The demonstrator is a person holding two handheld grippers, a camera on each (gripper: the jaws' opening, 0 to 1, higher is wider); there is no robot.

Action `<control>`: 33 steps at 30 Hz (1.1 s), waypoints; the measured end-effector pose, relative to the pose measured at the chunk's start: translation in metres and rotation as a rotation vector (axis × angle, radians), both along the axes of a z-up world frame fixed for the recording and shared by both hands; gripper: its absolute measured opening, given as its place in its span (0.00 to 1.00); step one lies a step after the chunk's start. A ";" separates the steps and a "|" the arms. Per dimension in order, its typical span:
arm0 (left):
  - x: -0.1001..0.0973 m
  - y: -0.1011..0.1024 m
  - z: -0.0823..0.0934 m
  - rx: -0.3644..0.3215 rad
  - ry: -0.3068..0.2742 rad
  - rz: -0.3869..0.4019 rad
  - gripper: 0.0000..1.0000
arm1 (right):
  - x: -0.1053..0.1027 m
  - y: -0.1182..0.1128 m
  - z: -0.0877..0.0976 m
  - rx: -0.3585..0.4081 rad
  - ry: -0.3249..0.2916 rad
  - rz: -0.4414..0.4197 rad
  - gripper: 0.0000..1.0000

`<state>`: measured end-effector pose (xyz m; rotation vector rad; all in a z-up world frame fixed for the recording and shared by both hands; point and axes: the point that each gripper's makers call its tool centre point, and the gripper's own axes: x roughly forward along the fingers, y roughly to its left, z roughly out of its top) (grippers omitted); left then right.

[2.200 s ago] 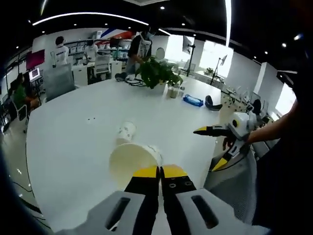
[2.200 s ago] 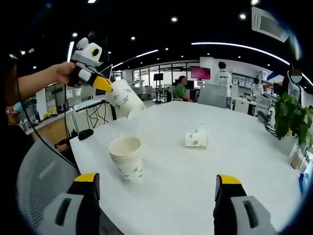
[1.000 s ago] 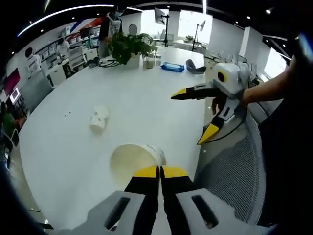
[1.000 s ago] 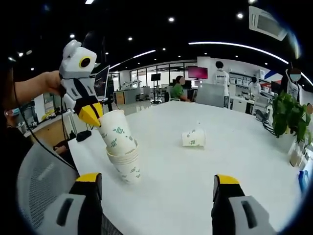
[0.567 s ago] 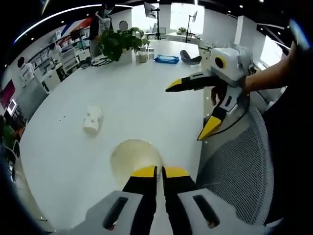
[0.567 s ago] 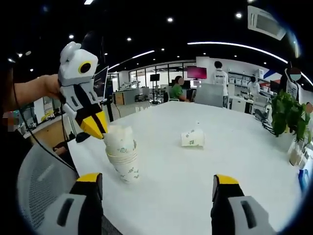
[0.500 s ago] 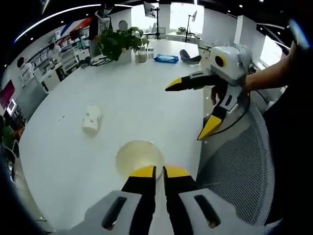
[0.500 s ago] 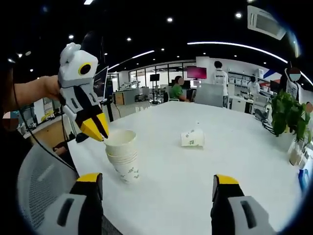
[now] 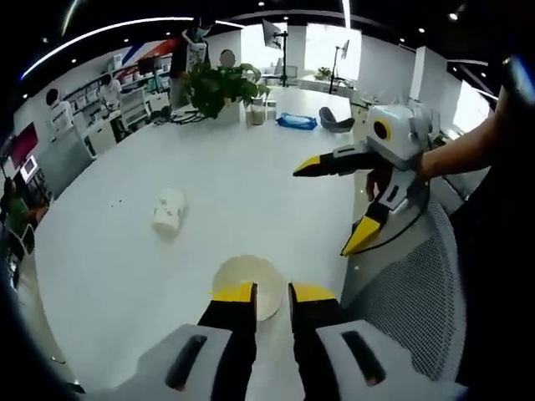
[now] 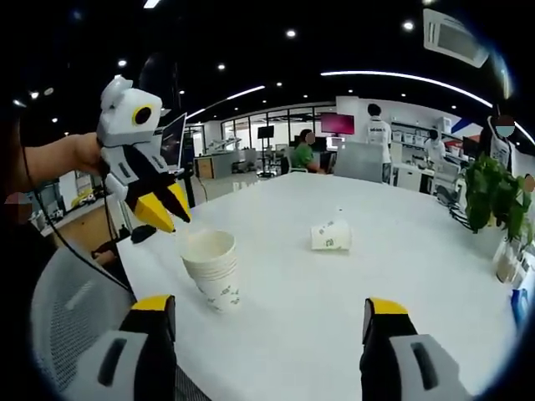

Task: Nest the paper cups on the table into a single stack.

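A stack of white paper cups with green print stands upright near the table's edge; in the left gripper view its top rim lies just beyond my own jaws. My left gripper is open with nothing in it, and it hovers just above and left of the stack, clear of the rim. One more cup lies on its side farther in on the white table, also seen as the lying cup. My right gripper stands wide open, empty, and is held off the table's edge.
A potted plant, a blue packet and a dark object sit at the table's far end. A grey mesh chair stands by the near edge. People and desks fill the office behind.
The left gripper lowered its cup into the stack, opened and let it go, then lifted slightly off the rim. The right gripper stayed put.
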<state>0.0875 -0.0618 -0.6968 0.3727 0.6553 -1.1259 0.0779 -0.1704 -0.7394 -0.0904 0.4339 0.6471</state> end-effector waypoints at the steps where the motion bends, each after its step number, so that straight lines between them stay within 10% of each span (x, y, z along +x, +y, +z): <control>1: 0.002 0.000 0.003 -0.018 -0.009 0.016 0.18 | 0.000 0.000 0.000 -0.001 0.001 0.001 0.94; 15: 0.012 0.020 0.037 -0.242 -0.100 0.148 0.52 | 0.005 -0.003 0.008 0.043 0.015 -0.019 0.93; 33: -0.001 0.047 0.043 -0.261 -0.154 0.201 0.83 | 0.050 -0.013 0.031 0.033 -0.026 0.001 0.89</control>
